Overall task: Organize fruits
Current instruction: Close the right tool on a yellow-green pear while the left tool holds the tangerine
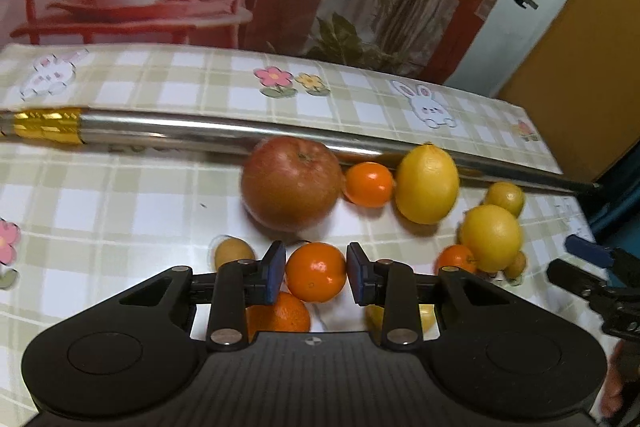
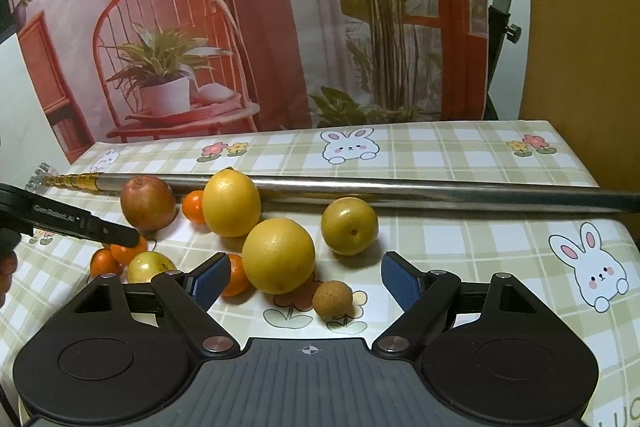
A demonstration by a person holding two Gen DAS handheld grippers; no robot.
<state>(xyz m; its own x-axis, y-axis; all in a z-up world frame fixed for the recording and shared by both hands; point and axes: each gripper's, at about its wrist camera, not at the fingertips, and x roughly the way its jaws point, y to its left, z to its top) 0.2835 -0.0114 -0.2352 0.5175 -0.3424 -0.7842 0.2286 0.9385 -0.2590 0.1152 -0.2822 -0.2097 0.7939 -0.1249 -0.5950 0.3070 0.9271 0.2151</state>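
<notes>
Checked counter [image 2: 460, 155], steel pole [image 2: 400, 189] across back. Left gripper [image 1: 316, 273] jaws clamped on small orange [image 1: 316, 271], apple [image 1: 292, 183] at its 12 o'clock. Right gripper [image 2: 304, 277] jaws apart, empty, yellow citrus [image 2: 278, 255] at 12.

A red-brown apple [image 1: 292, 183] sits stem up against a long metal rod, with a small mandarin [image 1: 369, 184] and a big yellow lemon [image 1: 427, 183] touching in a row beside it. Nearer, another mandarin [image 1: 316, 271] sits between the left tongs' [image 1: 316, 277] pads. A round yellow citrus [image 2: 278, 255], a yellow-green fruit [image 2: 349, 225] and a small brown fruit [image 2: 332, 299] lie apart.
</notes>
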